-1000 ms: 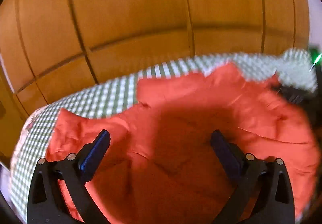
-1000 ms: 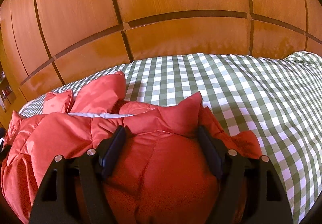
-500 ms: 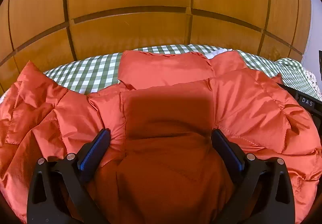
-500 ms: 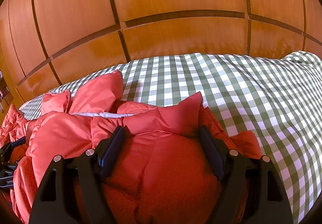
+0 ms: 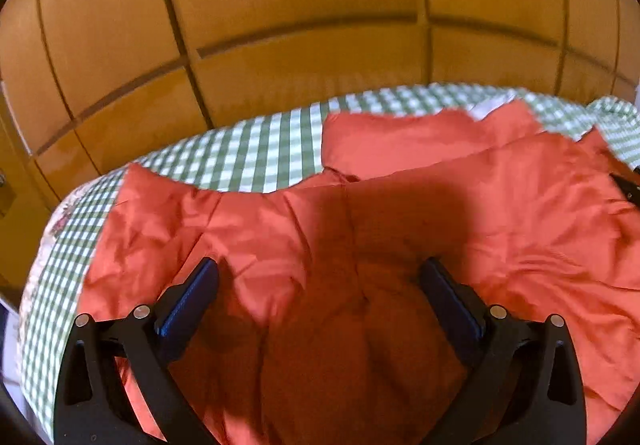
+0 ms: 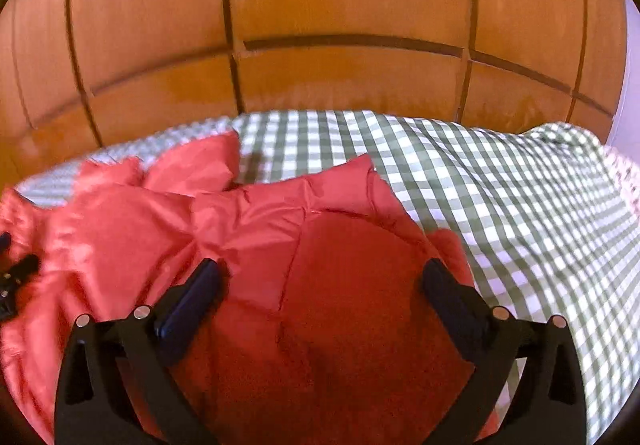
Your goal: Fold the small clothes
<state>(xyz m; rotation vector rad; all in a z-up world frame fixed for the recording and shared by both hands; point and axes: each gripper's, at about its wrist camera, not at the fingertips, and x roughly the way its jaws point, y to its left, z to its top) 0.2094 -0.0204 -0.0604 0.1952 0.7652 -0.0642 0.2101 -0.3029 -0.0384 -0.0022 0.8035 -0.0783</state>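
The left gripper (image 5: 320, 273) stands with its jaws wide apart over the red jacket (image 5: 400, 229), nothing pinched between them; whether the fingertips (image 5: 200, 285) touch the cloth is hard to tell, as its shadow darkens the fabric there. The right gripper (image 6: 320, 273) is likewise spread apart above the jacket's (image 6: 248, 229) right end. The jacket lies rumpled on a green checked bedspread (image 6: 500, 205), its near edge cut off by both frames. A sliver of white lining (image 5: 490, 107) shows at the far side. In the right view, the left gripper's black tip (image 6: 16, 277) pokes in at the left edge, blurred. Wood panelling (image 6: 340, 5) rises behind the bed.
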